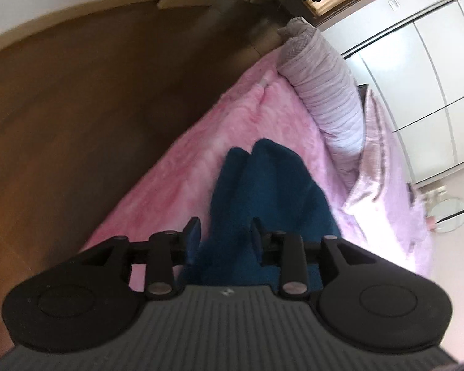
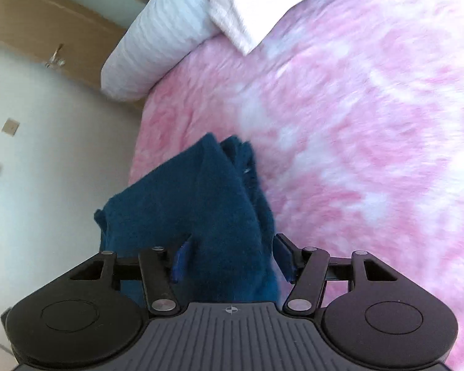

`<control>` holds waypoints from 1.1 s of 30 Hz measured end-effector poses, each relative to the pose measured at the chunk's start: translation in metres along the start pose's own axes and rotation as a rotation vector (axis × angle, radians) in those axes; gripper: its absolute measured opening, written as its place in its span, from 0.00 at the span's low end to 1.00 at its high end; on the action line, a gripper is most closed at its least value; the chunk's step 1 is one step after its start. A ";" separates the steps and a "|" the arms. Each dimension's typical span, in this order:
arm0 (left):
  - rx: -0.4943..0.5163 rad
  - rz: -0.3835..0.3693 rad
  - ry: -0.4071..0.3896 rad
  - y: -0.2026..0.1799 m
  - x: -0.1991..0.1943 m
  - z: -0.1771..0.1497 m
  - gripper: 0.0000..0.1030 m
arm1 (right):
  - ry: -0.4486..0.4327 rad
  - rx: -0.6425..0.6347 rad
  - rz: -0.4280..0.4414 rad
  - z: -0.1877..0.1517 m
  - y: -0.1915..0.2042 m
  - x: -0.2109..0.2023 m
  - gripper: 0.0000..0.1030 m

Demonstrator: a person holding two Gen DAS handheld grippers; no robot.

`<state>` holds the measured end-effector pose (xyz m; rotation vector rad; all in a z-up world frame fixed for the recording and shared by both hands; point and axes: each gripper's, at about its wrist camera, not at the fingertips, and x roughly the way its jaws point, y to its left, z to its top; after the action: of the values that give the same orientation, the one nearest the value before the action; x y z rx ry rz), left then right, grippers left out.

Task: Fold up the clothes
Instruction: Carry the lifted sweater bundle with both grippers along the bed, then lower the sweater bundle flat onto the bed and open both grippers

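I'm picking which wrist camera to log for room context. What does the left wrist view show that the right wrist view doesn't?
Only the left wrist view shows the brown wooden floor and white wardrobe doors. Only the right wrist view shows a wooden door with a handle. Both show the blue garment between gripper fingers, the pink blanket and a striped pillow.

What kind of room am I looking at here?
Most likely a bedroom in a home. A bed with a fluffy pink blanket fills the view, a striped pillow lies at its head, and tall white wardrobe doors stand behind.
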<state>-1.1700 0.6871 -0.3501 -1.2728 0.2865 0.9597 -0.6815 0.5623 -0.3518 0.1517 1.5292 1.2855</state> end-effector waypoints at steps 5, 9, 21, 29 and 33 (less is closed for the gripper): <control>0.121 0.053 0.018 -0.011 0.003 -0.010 0.07 | -0.046 -0.073 -0.085 -0.015 0.020 -0.012 0.28; 0.217 0.120 0.004 -0.019 0.009 -0.014 0.07 | -0.062 -0.231 -0.178 -0.023 0.038 -0.008 0.23; 0.600 0.122 0.028 -0.124 -0.028 -0.064 0.07 | -0.130 -0.678 -0.376 -0.081 0.110 -0.045 0.40; 0.690 0.176 0.132 -0.118 0.037 -0.092 0.08 | -0.033 -0.796 -0.457 -0.122 0.104 0.005 0.39; 0.718 0.205 0.129 -0.121 0.042 -0.093 0.08 | 0.007 -0.818 -0.544 -0.130 0.099 0.022 0.37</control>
<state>-1.0269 0.6242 -0.3261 -0.6484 0.7967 0.8332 -0.8395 0.5357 -0.3118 -0.7419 0.8515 1.3433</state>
